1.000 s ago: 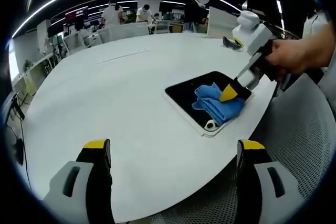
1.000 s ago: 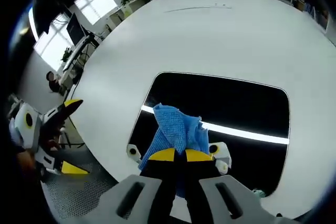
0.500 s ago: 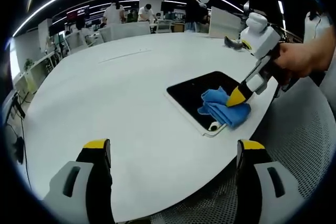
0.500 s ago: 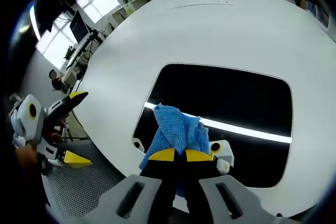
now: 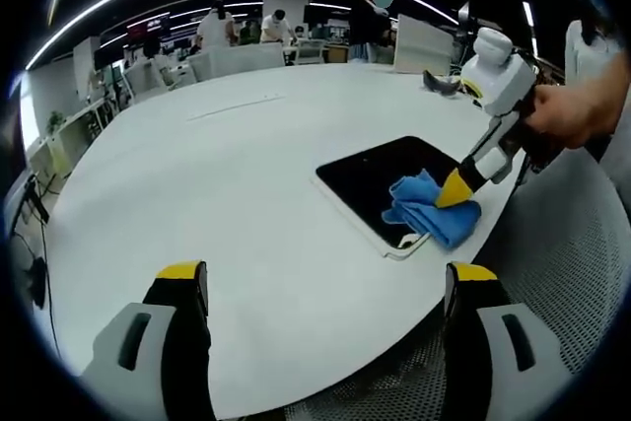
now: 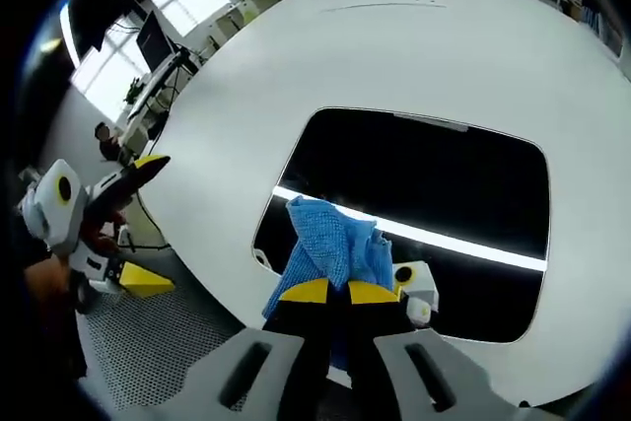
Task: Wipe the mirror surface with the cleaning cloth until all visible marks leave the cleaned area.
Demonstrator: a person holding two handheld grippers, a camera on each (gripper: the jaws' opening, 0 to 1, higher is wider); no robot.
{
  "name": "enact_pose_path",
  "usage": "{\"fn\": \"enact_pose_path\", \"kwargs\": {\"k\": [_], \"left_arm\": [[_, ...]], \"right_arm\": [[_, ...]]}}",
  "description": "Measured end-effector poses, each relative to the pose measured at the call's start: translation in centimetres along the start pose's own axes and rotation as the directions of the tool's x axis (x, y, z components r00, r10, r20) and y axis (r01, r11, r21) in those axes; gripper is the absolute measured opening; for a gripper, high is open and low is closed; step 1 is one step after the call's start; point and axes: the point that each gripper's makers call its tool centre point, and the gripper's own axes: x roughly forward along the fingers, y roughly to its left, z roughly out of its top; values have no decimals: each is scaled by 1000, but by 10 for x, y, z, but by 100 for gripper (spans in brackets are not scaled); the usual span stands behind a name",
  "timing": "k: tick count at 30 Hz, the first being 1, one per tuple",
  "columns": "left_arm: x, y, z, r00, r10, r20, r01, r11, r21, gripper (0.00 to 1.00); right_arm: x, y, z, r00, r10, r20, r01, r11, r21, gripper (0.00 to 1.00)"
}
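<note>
The mirror (image 6: 424, 194) lies flat near the table (image 5: 197, 194) edge closest to me, its long side running along that edge. My right gripper (image 6: 328, 292) is clamped on the blue cloth (image 6: 330, 244), which is pressed on the mirror's near edge, so most of the glass stretches away ahead. My left gripper (image 5: 325, 288) hangs open, well off to the side.

Right claw (image 6: 330, 293) clamped shut on the blue cleaning cloth (image 6: 330, 244), pressing it against the near edge of the dark mirror (image 6: 434, 184). Mirror flat on the white worktop (image 6: 414, 56), reflecting a bright light strip. Left claw (image 6: 123, 234) off the worktop's edge, jaws apart.
</note>
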Motion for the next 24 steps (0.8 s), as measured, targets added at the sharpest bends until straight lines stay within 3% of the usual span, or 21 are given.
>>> {"fn": "enact_pose_path", "kwargs": {"k": [24], "left_arm": [[0, -2, 5, 1000, 2, 14, -2, 1000, 3, 99]], "right_arm": [[-4, -3, -4, 1000, 26, -7, -27, 999, -22, 0]]}}
